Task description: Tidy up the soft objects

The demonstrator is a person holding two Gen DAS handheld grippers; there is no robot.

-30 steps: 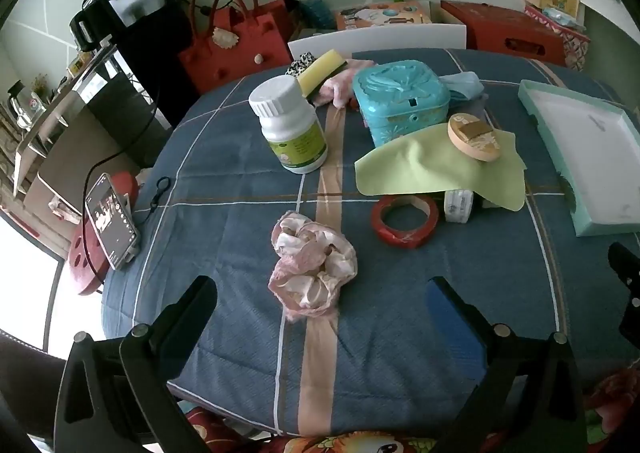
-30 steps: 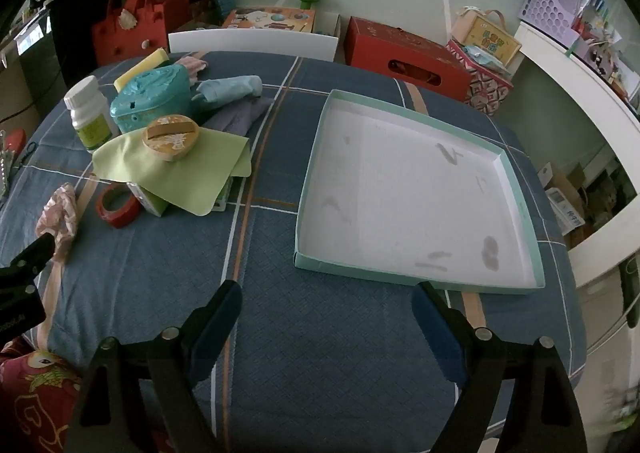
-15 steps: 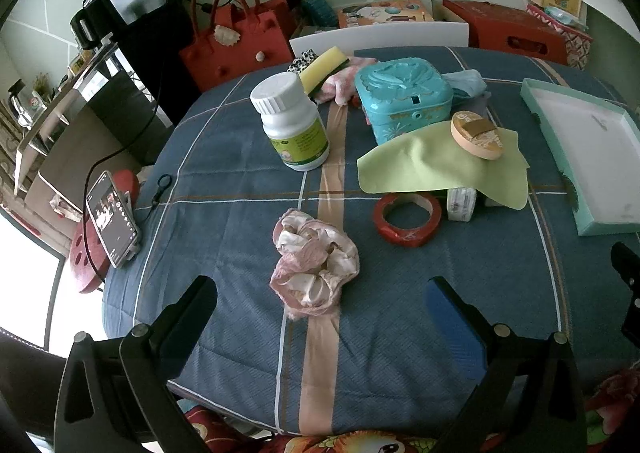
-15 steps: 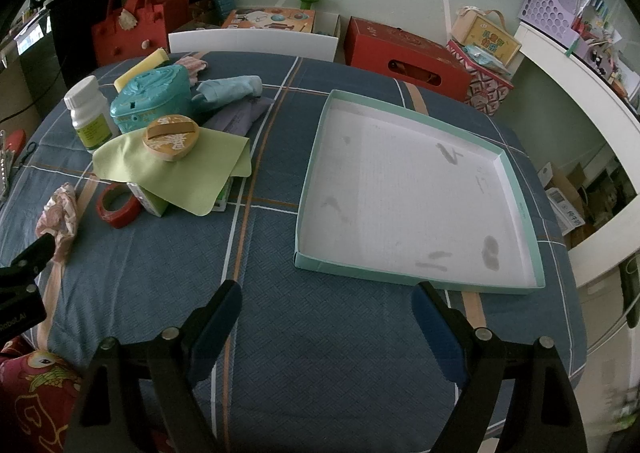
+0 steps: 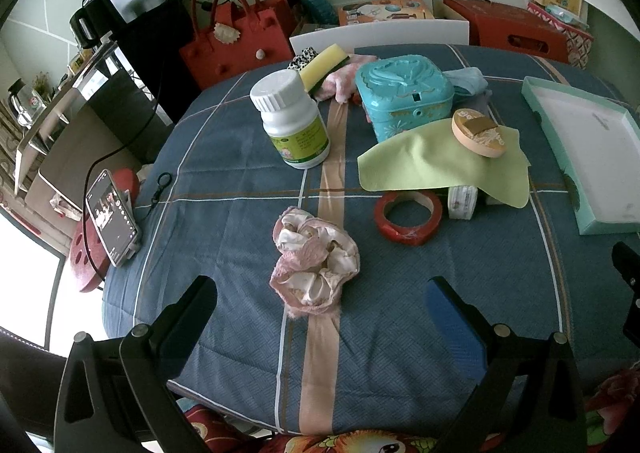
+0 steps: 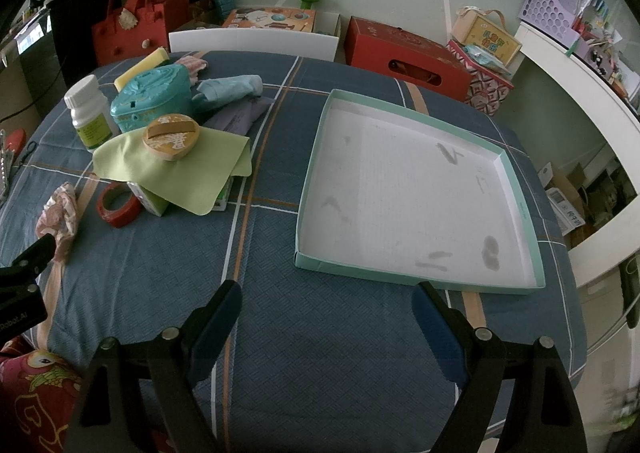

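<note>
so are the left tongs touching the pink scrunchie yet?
Apart. Left wrist view: the left tongs stand open, bare tablecloth showing between each finger and the pink scrunchie.

A round worktop [image 5: 224,157] draped in blue plaid cloth is carrying a crumpled pink-and-cream fabric scrunchie [image 5: 314,265], a red tape roll [image 5: 408,215], a white pill bottle [image 5: 294,121], a teal plastic box [image 5: 404,95], a lime-green cloth [image 5: 420,167], a yellow sponge [image 5: 324,61], a phone [image 5: 112,215], and a shallow mint-rimmed cardboard tray [image 6: 316,177].
</note>
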